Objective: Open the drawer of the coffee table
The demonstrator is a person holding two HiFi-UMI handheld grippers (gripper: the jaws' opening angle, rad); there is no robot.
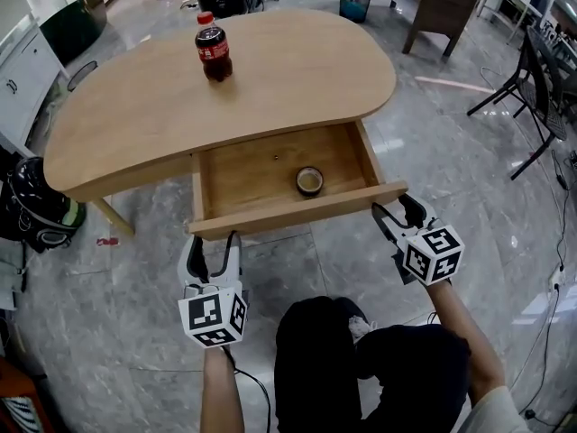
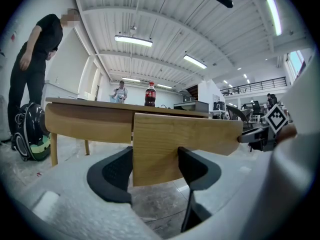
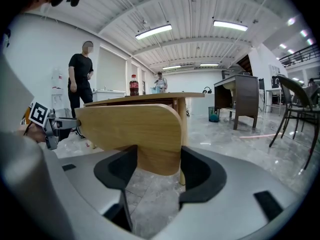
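A wooden coffee table [image 1: 297, 70] fills the upper half of the head view, with a cola bottle [image 1: 214, 48] standing near its far edge. The drawer [image 1: 252, 174] is seen at the centre of the frame, already drawn well out from under the tabletop, and a small round tin [image 1: 309, 181] lies on its floor towards the right.

The drawer front [image 1: 297, 210] runs left to right across the middle of the frame, rising slightly to the right. The left gripper [image 1: 214, 239] is held just below its left end and the right gripper [image 1: 395, 204] just beside its right end, so both are about equally near.

In each gripper view the jaws are spread wide, side by side along the panel's length, and nothing is clamped. The panel's flat face is seen just ahead of the tips. Whether they touch it cannot be told.

The drawer's travel is judged to run down the frame, towards the person.
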